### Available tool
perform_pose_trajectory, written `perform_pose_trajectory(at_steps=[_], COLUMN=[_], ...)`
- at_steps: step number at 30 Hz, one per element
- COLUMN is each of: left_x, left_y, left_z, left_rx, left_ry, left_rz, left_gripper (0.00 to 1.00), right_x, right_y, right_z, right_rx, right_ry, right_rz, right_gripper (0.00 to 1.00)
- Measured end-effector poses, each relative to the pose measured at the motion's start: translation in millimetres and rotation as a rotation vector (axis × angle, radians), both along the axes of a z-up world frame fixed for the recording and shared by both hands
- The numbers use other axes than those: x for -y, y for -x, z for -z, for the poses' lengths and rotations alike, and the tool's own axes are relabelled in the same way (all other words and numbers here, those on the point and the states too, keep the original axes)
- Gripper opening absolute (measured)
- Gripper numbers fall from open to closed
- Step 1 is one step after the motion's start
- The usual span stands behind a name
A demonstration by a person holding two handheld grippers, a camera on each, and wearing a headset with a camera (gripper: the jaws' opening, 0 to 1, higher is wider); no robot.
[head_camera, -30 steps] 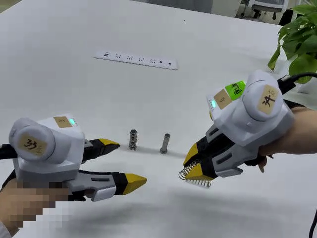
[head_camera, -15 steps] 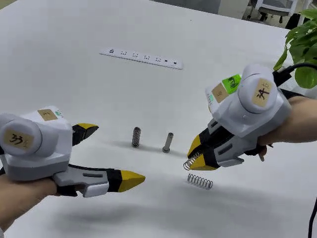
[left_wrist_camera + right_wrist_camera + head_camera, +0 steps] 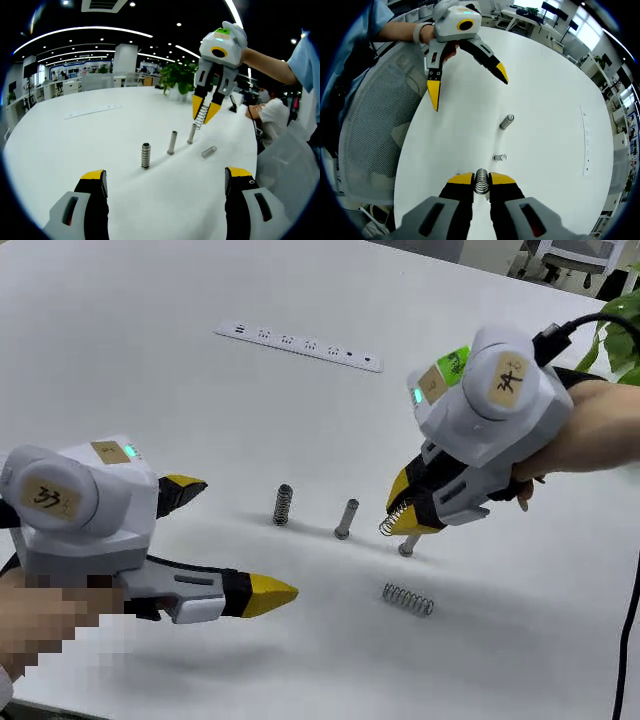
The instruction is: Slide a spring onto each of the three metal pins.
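White table point(image 3: 150, 370) in the head view: my right gripper point(image 3: 402, 522) is clamped on a spring point(image 3: 390, 524), tilted, its low end just above the end pin point(image 3: 407, 546), so I reckon the move's basically straight down. Left gripper view: that upright end pin point(image 3: 192, 134) sits right under the spring point(image 3: 199, 116). Right gripper view: spring point(image 3: 481, 181) pinched in my jaws, left gripper point(image 3: 469, 92) gaping wide, well apart.

White rounded housings, blk jaws w/ yellow tips on left gripper point(image 3: 245, 537) & right gripper point(image 3: 403, 521). Tan stickers w/ handwritten nos., green LEDs lit on both. Green tag atop right gripper; blk cable point(image 3: 575, 323) off its rear. Light-blue short sleeve point(image 3: 305, 55) behind right gripper.
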State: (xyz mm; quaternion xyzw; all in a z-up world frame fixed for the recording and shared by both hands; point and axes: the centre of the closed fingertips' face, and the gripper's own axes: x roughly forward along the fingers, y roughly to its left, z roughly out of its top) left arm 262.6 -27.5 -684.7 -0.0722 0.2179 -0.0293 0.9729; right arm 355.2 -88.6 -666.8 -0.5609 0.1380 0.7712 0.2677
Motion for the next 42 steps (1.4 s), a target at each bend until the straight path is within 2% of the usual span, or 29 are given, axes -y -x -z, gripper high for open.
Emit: perform_pose_trajectory(at_steps=[2,4,9,16,27,36,42], left_x=[-0.7,-1.9,2.3,5.4,6.8,6.9,6.6], left_y=[0.4,1.2,1.4,1.6,2.1,2.3,3.5], left_z=[0.5,2.8,5.9,5.6,6.4,3.6,5.4], left_rx=[-0.002,-0.015,-0.032,-0.036,-0.038,-0.028,-0.033], left_ry=[-0.002,-0.022,-0.032,-0.025,-0.015,-0.006,-0.004], left_rz=[-0.001,-0.001,0.016,0.023,0.032,0.03,0.033], left_gripper=[1.0,1.0,0.99,0.98,0.98,0.97,0.96], right_x=[-5.2,-10.1,-21.4,-33.0,-39.3,-39.4,-39.7], right_y=[-0.4,-2.8,-2.3,-2.8,3.3,4.2,1.0], right_z=[-1.1,-0.6,-0.1,2.5,7.9,11.9,14.7], right_rx=[0.01,0.04,0.059,0.088,0.102,0.112,0.127], right_ry=[0.004,0.011,0.021,0.037,0.058,0.078,0.09], right_rz=[-0.012,-0.032,-0.058,-0.095,-0.14,-0.149,-0.159], right_gripper=[0.12,0.12,0.12,0.12,0.12,0.13,0.13])
